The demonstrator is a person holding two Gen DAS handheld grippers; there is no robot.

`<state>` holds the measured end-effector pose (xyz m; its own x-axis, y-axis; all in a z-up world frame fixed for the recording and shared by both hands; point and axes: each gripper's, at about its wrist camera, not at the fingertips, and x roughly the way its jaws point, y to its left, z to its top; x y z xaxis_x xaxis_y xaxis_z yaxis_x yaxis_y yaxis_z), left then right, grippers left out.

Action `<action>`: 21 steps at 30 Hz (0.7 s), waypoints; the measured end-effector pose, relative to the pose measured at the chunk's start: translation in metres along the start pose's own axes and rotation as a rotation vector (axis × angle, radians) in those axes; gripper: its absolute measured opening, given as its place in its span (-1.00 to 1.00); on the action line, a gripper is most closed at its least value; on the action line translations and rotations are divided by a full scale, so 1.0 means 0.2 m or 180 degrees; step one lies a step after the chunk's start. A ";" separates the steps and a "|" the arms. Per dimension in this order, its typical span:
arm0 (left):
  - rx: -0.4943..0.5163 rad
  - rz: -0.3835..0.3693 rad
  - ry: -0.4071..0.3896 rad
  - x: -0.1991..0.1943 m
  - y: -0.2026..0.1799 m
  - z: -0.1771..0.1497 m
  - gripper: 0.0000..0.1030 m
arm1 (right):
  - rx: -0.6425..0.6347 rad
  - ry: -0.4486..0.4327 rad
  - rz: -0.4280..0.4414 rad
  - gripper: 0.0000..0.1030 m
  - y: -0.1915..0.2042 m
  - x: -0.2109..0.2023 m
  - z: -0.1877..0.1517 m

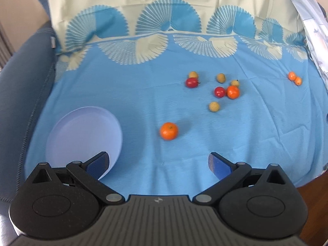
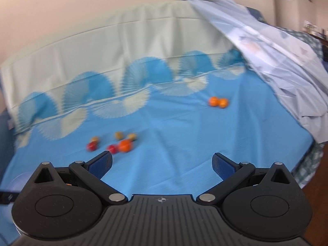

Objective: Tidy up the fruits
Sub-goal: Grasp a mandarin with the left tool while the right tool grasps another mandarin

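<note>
Fruits lie on a blue cloth. In the left wrist view, an orange [image 1: 168, 130] lies nearest, ahead of my open, empty left gripper [image 1: 158, 162]. Farther back is a cluster: two red fruits [image 1: 191, 82] [image 1: 219, 91], an orange [image 1: 233, 92] and several small tan fruits [image 1: 214, 106]. Two small oranges [image 1: 294, 78] touch at far right. A pale lilac plate [image 1: 82, 137] is at left, by the left fingertip. My right gripper [image 2: 162, 162] is open and empty; the cluster [image 2: 123, 145] is ahead left, the two oranges [image 2: 218, 101] farther right.
The blue cloth [image 1: 143, 94] with a fan pattern covers a couch seat and back. A dark blue armrest [image 1: 22, 86] rises at left. A pale crumpled sheet [image 2: 276, 61] hangs over the right side. The seat's front edge and floor [image 2: 315, 184] are at lower right.
</note>
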<state>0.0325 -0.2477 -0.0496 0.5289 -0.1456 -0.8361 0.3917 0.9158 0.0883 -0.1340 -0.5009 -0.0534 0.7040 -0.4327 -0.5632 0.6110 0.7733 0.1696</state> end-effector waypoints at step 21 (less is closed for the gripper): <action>-0.0020 0.0313 0.0494 0.87 -0.14 0.15 0.99 | -0.0599 -0.0059 -0.0645 0.82 -0.66 1.80 0.43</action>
<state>0.1374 -0.3100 -0.1816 0.4418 0.0039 -0.8971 0.3388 0.9252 0.1709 0.0698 -0.7973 -0.2093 0.5817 -0.5944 -0.5552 0.6632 0.7418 -0.0993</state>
